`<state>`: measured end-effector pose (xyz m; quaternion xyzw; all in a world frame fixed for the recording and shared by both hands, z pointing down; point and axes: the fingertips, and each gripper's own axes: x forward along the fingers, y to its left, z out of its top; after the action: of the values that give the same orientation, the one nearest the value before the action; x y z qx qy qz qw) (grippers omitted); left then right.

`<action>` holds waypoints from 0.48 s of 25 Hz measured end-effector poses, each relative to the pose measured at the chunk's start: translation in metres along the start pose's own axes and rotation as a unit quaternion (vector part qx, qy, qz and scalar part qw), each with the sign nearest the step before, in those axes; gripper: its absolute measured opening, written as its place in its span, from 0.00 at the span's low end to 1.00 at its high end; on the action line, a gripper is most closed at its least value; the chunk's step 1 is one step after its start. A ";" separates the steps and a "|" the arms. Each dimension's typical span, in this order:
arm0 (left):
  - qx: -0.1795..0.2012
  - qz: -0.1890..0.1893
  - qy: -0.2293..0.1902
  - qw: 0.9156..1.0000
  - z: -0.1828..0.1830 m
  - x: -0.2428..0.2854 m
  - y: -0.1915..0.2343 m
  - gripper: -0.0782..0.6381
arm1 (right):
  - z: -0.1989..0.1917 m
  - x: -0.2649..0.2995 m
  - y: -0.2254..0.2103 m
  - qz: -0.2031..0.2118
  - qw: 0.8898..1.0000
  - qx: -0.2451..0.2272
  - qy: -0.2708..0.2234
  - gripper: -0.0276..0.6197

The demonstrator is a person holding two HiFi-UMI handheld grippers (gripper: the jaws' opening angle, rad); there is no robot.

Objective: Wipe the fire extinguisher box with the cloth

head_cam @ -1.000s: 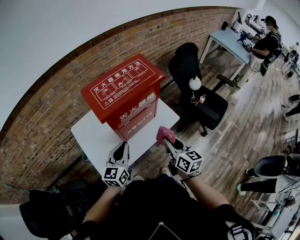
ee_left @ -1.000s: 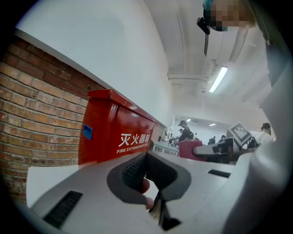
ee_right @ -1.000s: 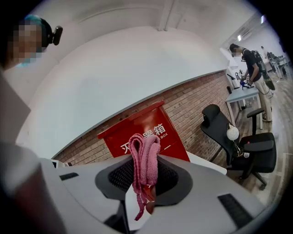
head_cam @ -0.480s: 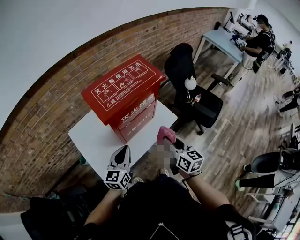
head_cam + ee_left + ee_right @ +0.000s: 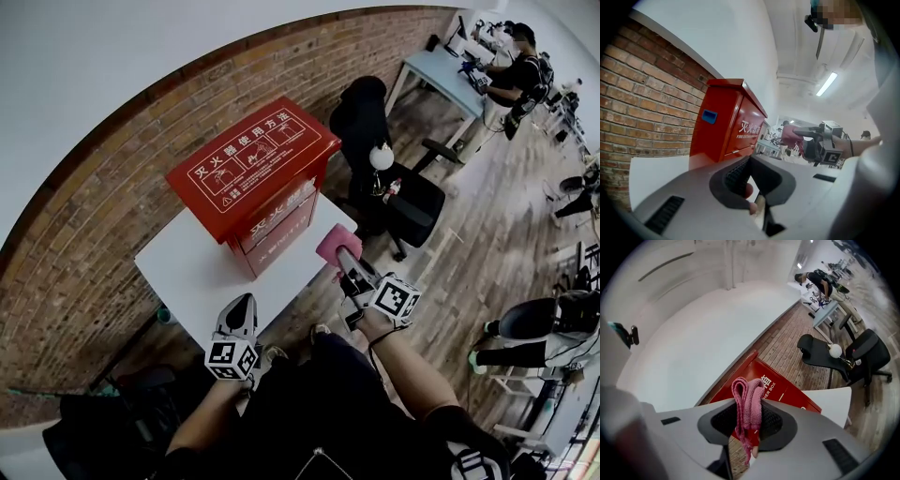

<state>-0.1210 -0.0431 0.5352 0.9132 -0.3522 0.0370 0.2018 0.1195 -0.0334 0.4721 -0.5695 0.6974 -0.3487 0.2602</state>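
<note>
My right gripper pinches the soft, light cloth at its bunched folds, ends drooping; left gripper closed, empty; rigid fire extinguisher box should bear firm wiping

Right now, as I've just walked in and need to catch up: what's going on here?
A person holds a gripper in each hand. The right gripper clamps a folded pink cloth beside the front of the red metal fire extinguisher box on the white table; contact is unclear. The left gripper, shut and empty, hangs at the table's near edge.
</note>
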 end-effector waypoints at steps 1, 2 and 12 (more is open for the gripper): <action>0.001 0.007 -0.001 1.000 0.000 -0.002 0.002 0.13 | 0.005 0.005 -0.001 0.009 1.000 0.010 -0.003 0.21; 0.001 0.015 -0.004 1.000 0.002 -0.005 0.004 0.13 | 0.011 0.011 -0.001 0.022 1.000 0.017 -0.004 0.21; 0.011 0.122 -0.034 0.992 0.022 -0.013 0.010 0.13 | 0.076 0.080 -0.033 0.085 0.978 0.191 -0.018 0.21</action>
<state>-0.1384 -0.0502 0.5160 0.8661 -0.4675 0.0344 0.1738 0.1801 -0.1296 0.4531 -0.4538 0.6593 -0.4419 0.4052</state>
